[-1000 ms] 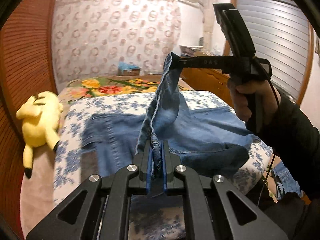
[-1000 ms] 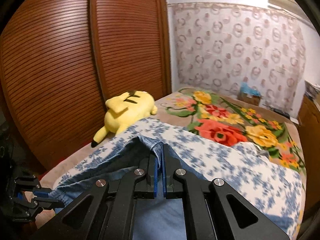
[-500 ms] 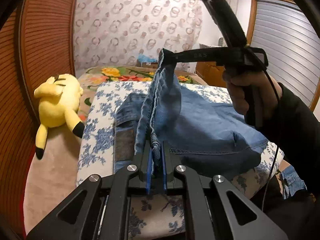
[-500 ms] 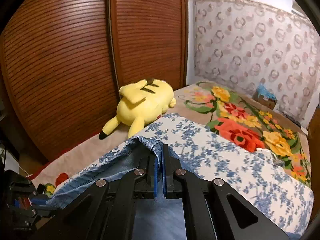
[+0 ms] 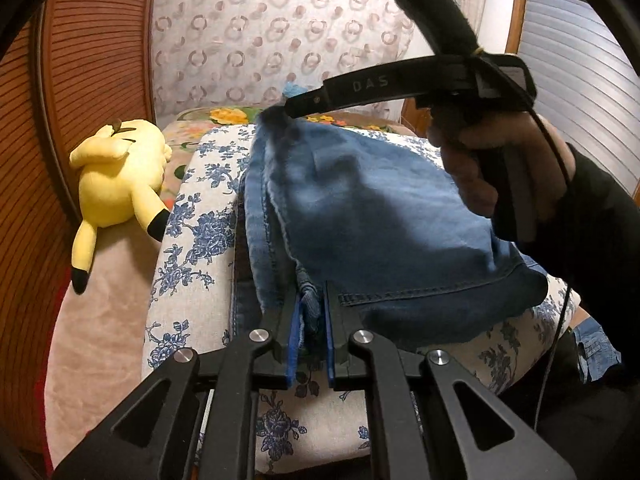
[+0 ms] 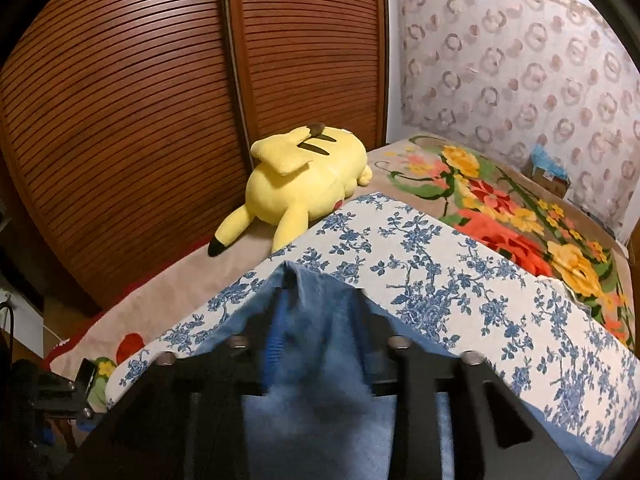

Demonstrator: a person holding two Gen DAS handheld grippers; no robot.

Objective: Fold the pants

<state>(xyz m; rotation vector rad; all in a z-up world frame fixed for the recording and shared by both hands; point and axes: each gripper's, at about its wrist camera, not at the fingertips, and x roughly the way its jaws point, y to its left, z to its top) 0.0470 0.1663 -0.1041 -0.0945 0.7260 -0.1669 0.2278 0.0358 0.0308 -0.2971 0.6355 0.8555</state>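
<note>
Blue denim pants [image 5: 380, 220] lie folded over on a pad covered in blue-flowered cloth [image 5: 192, 240]. My left gripper [image 5: 312, 300] is shut on the near corner of the folded denim, low over the pad's front edge. In the left wrist view my right gripper [image 5: 286, 110], held by a hand [image 5: 472, 168], rests its tip at the fold's far corner. In the right wrist view my right gripper [image 6: 320, 292] is blurred; its jaws are opening, and the denim [image 6: 316, 360] lies loose between them without being pressed.
A yellow plush toy [image 6: 308, 176] lies beside the flowered cloth [image 6: 420, 264], against the slatted wooden wardrobe doors [image 6: 140, 120]. A bright flower-patterned blanket [image 6: 500, 208] covers the bed beyond. A cardboard box [image 6: 550, 178] stands by the far curtain.
Both grippers came down and leftward, so the lifted denim edge now lies on the pants below. The right jaws, shut before, have parted. The plush toy looks nearer.
</note>
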